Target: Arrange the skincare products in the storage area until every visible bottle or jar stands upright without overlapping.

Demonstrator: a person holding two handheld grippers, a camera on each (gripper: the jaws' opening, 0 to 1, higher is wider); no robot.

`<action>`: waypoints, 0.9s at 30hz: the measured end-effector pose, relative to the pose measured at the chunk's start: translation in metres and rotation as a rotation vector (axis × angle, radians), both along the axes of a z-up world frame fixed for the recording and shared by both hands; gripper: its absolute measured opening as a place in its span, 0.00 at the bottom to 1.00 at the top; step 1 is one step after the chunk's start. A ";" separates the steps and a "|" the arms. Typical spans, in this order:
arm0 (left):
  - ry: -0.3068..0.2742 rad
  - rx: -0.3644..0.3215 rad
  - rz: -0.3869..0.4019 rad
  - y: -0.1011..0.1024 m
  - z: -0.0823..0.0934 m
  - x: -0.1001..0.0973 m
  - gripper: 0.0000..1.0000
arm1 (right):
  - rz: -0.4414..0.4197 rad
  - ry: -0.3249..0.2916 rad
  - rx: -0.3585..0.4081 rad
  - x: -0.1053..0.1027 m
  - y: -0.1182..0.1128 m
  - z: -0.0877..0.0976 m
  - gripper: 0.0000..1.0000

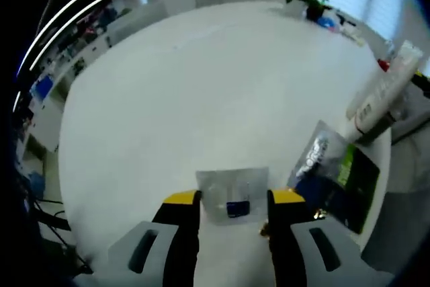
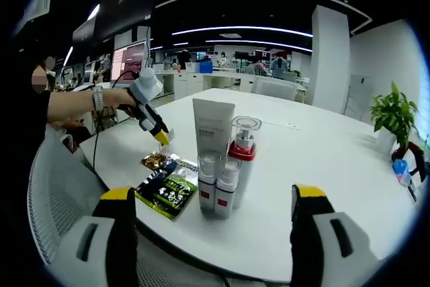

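In the left gripper view, the left tool (image 1: 234,208) has its yellow-tipped jaws closed on a small clear sachet (image 1: 232,195) held just above the white bench (image 1: 201,92). Just to the right of the jaws lies a dark foil packet (image 1: 336,176), and beyond it a white tube (image 1: 384,89) leans at the bench edge.

In the right gripper view, the right tool (image 2: 213,203) stands wide with nothing between its jaws. Straight ahead between them, a cluster of skincare products (image 2: 223,159) stands upright: a tall white tube, a red-collared pump bottle and two small bottles, touching one another. Left of the cluster lie flat packets (image 2: 164,183), with the person's hand (image 2: 121,99) holding the left tool over them.
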State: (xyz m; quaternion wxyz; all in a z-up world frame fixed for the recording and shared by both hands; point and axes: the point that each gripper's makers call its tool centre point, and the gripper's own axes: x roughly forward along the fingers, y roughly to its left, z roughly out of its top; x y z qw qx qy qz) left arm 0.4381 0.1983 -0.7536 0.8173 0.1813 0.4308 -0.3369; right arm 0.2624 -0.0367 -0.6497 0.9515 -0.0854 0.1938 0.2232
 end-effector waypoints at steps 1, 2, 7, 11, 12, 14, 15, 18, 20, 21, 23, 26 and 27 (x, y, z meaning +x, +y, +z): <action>-0.003 0.001 -0.002 0.001 0.001 -0.001 0.36 | 0.000 0.008 0.007 0.000 0.000 0.000 0.99; -0.008 0.001 -0.008 0.001 0.002 -0.001 0.36 | -0.004 0.010 0.009 0.000 -0.001 0.000 0.99; -0.025 -0.001 -0.027 0.002 0.008 -0.005 0.36 | -0.009 0.002 0.032 0.000 -0.001 0.002 0.99; -0.037 0.021 -0.054 0.006 0.012 -0.011 0.36 | -0.005 -0.005 0.027 0.000 0.000 0.003 1.00; -0.036 0.024 -0.069 0.007 0.014 -0.015 0.36 | 0.000 -0.001 0.024 -0.001 0.000 0.002 1.00; -0.042 0.027 -0.094 0.007 0.018 -0.021 0.36 | -0.006 -0.012 -0.025 0.000 -0.002 0.001 1.00; -0.044 0.032 -0.112 0.007 0.020 -0.024 0.36 | -0.001 -0.013 -0.031 0.000 -0.001 0.001 1.00; -0.045 0.058 -0.187 0.004 0.022 -0.034 0.36 | -0.001 -0.001 -0.013 -0.001 -0.002 0.000 1.00; -0.036 0.066 -0.232 0.000 0.023 -0.043 0.36 | 0.003 -0.002 0.007 -0.002 -0.001 0.002 1.00; -0.037 0.069 -0.242 -0.001 0.023 -0.044 0.36 | 0.004 0.005 0.014 -0.002 -0.001 0.001 1.00; -0.035 0.079 -0.269 -0.004 0.023 -0.050 0.36 | 0.004 0.005 0.017 -0.002 -0.003 0.001 1.00; -0.023 0.090 -0.322 -0.009 0.021 -0.061 0.36 | 0.006 0.009 0.023 -0.002 -0.003 0.001 1.00; -0.020 0.096 -0.348 -0.011 0.021 -0.064 0.36 | 0.010 0.008 0.026 -0.002 -0.002 0.001 1.00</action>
